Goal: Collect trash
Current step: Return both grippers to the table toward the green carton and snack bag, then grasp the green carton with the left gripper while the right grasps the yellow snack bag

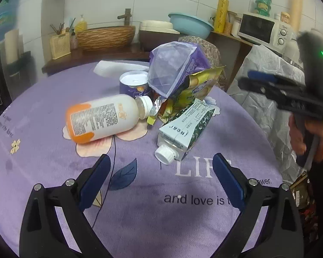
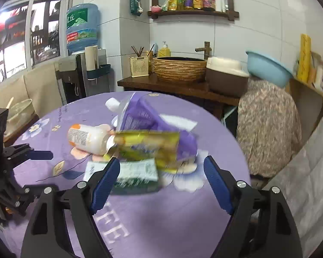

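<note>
Your left gripper [image 1: 161, 176] and right gripper [image 2: 161, 180] both hang spread and empty over the purple table [image 1: 53, 193], where the trash lies heaped mid-cloth. The milk carton [image 1: 186, 129] looks light and crushable: take it across its flat sides. The bottle [image 1: 103, 118] may roll; crinkly wrappers [image 1: 196, 86] crowd behind
</note>
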